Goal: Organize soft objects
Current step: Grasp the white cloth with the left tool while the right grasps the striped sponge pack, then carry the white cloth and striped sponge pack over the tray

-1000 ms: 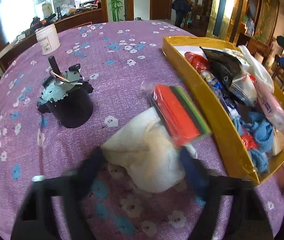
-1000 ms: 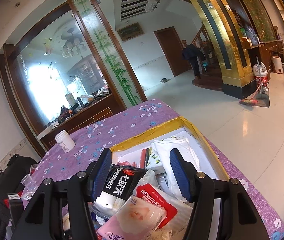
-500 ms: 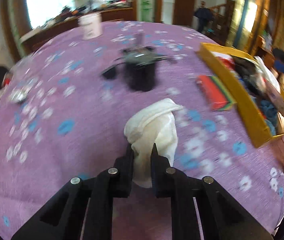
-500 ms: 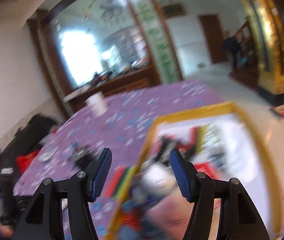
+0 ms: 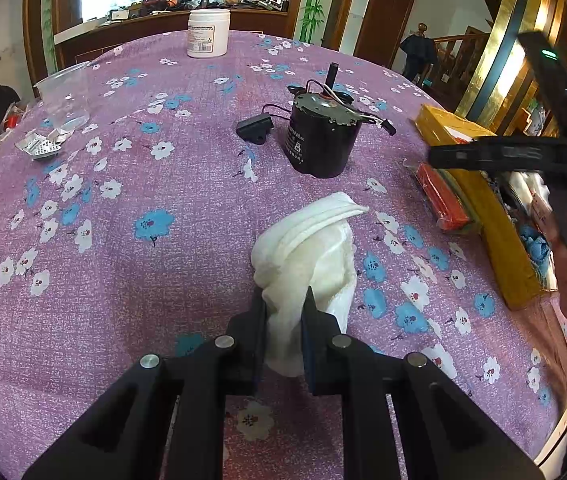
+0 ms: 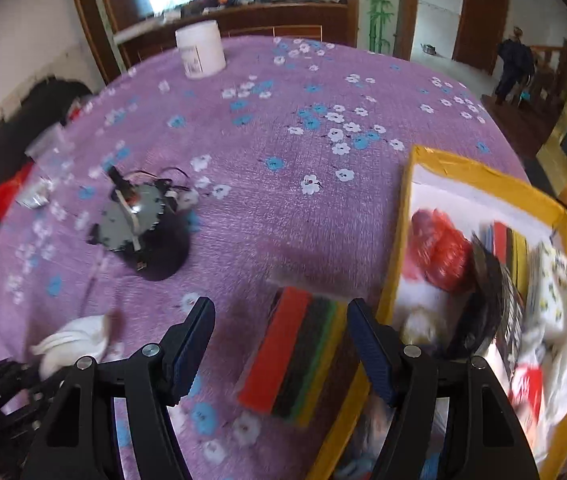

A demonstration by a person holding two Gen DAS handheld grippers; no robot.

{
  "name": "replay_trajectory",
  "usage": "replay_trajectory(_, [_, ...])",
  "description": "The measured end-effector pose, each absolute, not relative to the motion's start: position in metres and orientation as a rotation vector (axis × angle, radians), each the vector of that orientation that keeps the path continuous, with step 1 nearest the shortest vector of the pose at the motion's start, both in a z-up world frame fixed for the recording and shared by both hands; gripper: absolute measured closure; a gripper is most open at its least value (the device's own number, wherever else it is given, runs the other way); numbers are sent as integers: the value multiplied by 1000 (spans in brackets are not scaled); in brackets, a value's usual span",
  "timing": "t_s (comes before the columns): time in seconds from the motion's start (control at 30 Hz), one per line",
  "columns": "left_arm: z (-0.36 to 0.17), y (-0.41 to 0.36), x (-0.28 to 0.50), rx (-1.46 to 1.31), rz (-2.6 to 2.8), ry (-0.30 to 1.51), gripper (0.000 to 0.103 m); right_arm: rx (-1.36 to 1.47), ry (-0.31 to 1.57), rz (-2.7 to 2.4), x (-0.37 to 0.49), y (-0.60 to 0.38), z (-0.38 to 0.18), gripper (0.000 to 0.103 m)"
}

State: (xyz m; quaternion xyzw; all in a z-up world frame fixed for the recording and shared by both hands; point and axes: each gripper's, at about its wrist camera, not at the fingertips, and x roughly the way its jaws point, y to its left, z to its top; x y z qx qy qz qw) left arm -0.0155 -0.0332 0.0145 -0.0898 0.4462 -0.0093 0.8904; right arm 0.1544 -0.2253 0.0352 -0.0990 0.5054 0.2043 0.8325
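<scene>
On the purple flowered tablecloth (image 5: 163,280), a clear plastic cup (image 5: 63,98) stood near the left edge and a white jar (image 5: 208,33) at the far edge. The left gripper (image 5: 283,336) was clamped tight on the near end of a white cloth (image 5: 311,256), which lay in the middle of the table, in front of a black motor (image 5: 317,140). The right gripper (image 6: 281,348) hung with its jaws wide, newly spread and touching nothing, above a packet of coloured sponges (image 6: 295,352). That packet lay against the left wall of the yellow box (image 6: 399,240) along the right edge, full of soft goods.
</scene>
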Motion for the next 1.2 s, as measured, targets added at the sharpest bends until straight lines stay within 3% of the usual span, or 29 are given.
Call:
replay_trajectory(0.17, [14, -33, -16, -185, -18, 927, 89, -316, 1124, 407, 163, -210, 19, 30])
replay_trajectory(0.37, [14, -33, -15, -188, -20, 927, 88, -110, 1208, 737, 123, -211, 30, 29])
replay_trajectory(0.53, [14, -34, -16, -186, -19, 927, 88, -148, 1102, 683, 102, -230, 49, 29])
replay_trajectory(0.87, [14, -34, -15, -182, -17, 929, 88, -326, 1103, 663, 66, -230, 17, 29])
replay_trajectory(0.9, [14, -35, -15, -181, -17, 929, 88, -366, 1081, 642, 62, -227, 14, 33])
replay_trajectory(1.0, [14, -35, -15, -179, -16, 929, 88, -400, 1046, 603, 52, -224, 13, 59])
replay_trajectory(1.2, [15, -35, -16, -184, -20, 923, 88, -226, 945, 620, 42, -233, 25, 62])
